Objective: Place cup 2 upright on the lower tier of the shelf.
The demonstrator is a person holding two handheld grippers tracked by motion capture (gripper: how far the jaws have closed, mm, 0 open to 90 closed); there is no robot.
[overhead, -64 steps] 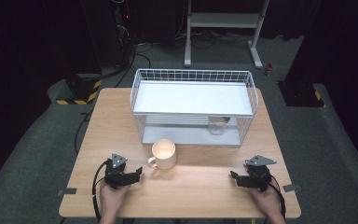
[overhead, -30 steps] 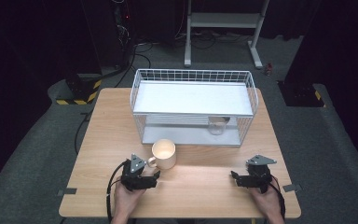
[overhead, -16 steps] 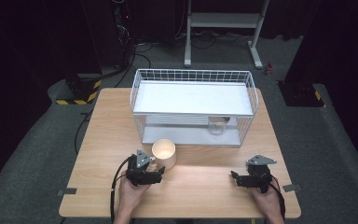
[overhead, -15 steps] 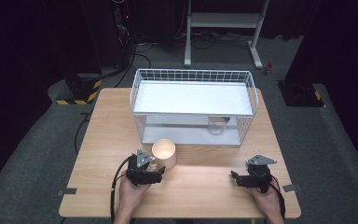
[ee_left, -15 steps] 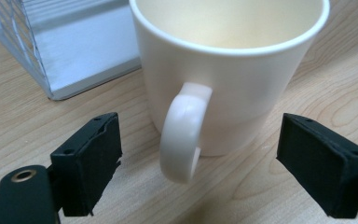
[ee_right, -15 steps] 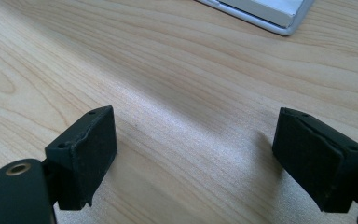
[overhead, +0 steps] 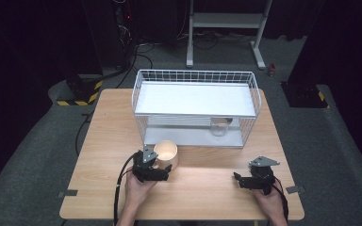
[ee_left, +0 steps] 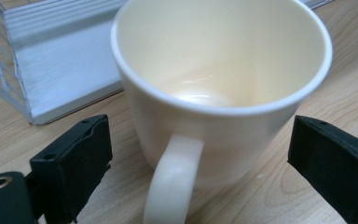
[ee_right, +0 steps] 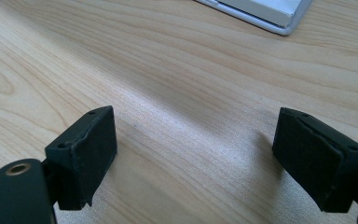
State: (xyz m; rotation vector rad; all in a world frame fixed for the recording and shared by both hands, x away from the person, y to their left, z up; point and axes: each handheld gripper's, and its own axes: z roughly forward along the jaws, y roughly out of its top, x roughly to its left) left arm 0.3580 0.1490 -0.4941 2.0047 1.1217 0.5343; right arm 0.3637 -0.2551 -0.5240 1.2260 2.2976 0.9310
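the cream mug (overhead: 166, 153) stands upright on the wooden tabletop (overhead: 99, 141), at its near left-centre, just in front of the near left corner of the white wire basket (overhead: 195, 77). the mug is empty, and its handle (ee_left: 170, 179) points toward the near edge, straight at the left tongs. the left tongs (overhead: 166, 169) sit just on the near side of the mug, held in the person's left hand (overhead: 139, 186), and aim toward the far side. in the left gripper view, the two black jaws stand wide apart, one on each side of the mug, and the handle rises between them. neither pad touches the mug or the handle; a gap of bare wood shows on both sides. the jaws have just been opening wider, with the handle in the space between them. the right tongs (overhead: 237, 178) rest low at the near right of the tabletop, held in the right hand (overhead: 268, 200), well apart from the mug. in the right gripper view, the jaws stand open over bare wood and hold nothing. a clear glass (overhead: 220, 127) stands on the lower level of the basket, toward its right.
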